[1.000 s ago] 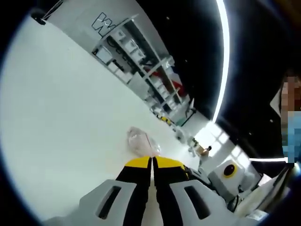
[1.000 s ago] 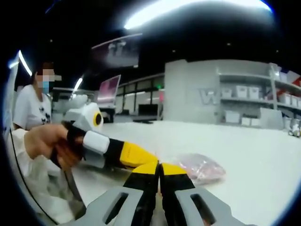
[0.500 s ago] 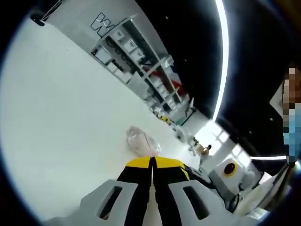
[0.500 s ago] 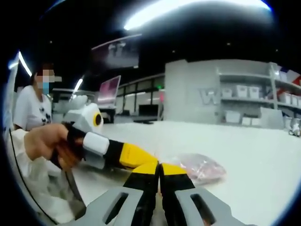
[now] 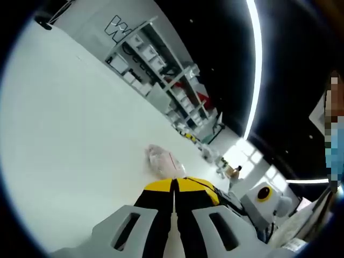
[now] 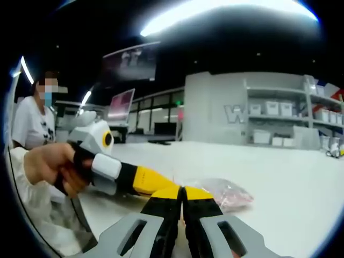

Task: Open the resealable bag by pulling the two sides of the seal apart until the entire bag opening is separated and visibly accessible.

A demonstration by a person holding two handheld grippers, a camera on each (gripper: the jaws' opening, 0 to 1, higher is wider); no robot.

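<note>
likely a lab or showroom: white table (image 5: 70, 134), bin-stocked shelves (image 6: 279, 121), wall screens (image 6: 122, 105).

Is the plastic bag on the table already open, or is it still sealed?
Cannot tell. The bag lies flat on the white table, but its seal is too small and blurred to read in either view.

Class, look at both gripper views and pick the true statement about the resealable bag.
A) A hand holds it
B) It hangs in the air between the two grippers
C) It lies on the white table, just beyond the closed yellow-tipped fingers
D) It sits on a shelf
C: the resealable bag lies flat on the white table, just past the right gripper and the left gripper, both shut.
</note>
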